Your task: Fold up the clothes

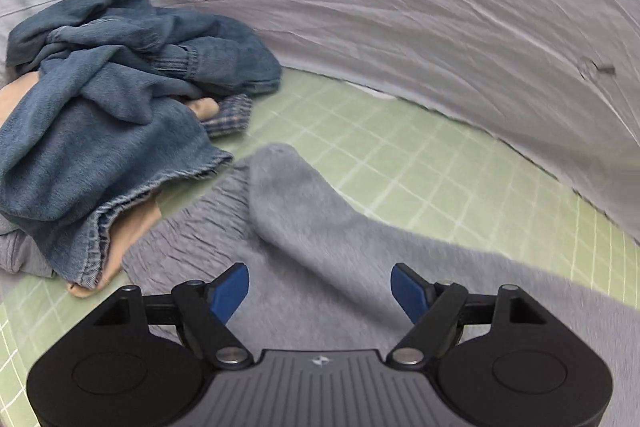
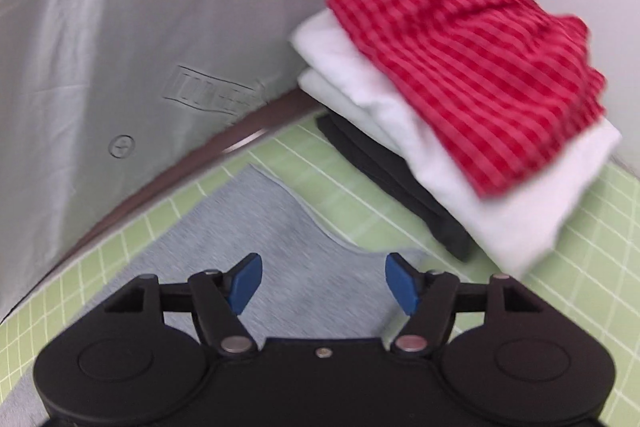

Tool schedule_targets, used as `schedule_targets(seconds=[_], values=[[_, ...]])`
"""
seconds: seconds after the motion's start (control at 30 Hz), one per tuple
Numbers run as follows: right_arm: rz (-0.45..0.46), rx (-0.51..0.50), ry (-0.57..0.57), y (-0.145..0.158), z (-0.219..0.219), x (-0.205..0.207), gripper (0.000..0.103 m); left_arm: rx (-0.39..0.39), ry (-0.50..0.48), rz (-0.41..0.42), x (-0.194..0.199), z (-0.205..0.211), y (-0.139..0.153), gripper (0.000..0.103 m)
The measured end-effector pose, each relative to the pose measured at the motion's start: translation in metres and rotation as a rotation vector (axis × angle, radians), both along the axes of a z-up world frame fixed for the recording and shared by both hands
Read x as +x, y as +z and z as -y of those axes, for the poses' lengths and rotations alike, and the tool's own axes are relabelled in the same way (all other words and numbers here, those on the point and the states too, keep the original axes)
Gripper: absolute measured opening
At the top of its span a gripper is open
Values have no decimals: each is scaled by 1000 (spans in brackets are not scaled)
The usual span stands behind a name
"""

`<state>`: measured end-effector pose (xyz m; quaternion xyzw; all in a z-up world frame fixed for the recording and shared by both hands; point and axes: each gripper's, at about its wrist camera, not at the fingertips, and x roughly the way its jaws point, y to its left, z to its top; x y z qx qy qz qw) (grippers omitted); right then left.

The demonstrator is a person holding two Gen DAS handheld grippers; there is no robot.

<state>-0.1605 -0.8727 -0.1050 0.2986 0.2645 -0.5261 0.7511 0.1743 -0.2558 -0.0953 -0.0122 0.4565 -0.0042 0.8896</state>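
Claws, left (image 1: pixel 320 291) and right (image 2: pixel 323 283), both spread wide and empty above the grey garment (image 1: pixel 304 227).

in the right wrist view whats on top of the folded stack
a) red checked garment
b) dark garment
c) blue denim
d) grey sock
a, the red checked garment lies on top of the folded stack, above the white folded layers and the dark garment at the bottom.

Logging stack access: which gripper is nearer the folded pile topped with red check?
Right. The right gripper has the folded pile just ahead; the left wrist view doesn't show it.
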Motion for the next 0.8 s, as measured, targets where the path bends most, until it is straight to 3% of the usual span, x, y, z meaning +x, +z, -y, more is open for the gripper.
schedule_targets(seconds=[0.13,0.33,0.43,0.5,0.57,0.8], values=[[29,71,-59,-23,-5,-23,73,16,-151,-58,-23,45,-16,79],[11,68,-51,-39,-3,-10,69,50,-366,-102,-54,107,-34,79],[-47,37,-14,-43,-3,2,56,74,-445,-124,-68,124,-42,79],[-109,-5,47,-43,-6,8,27,85,-488,-148,-76,129,-47,79],[-108,-11,78,-41,-7,4,10,89,-502,-172,-82,127,-52,79],[-75,39,-29,-37,-19,-51,6,91,-536,-195,-106,104,-55,84]])
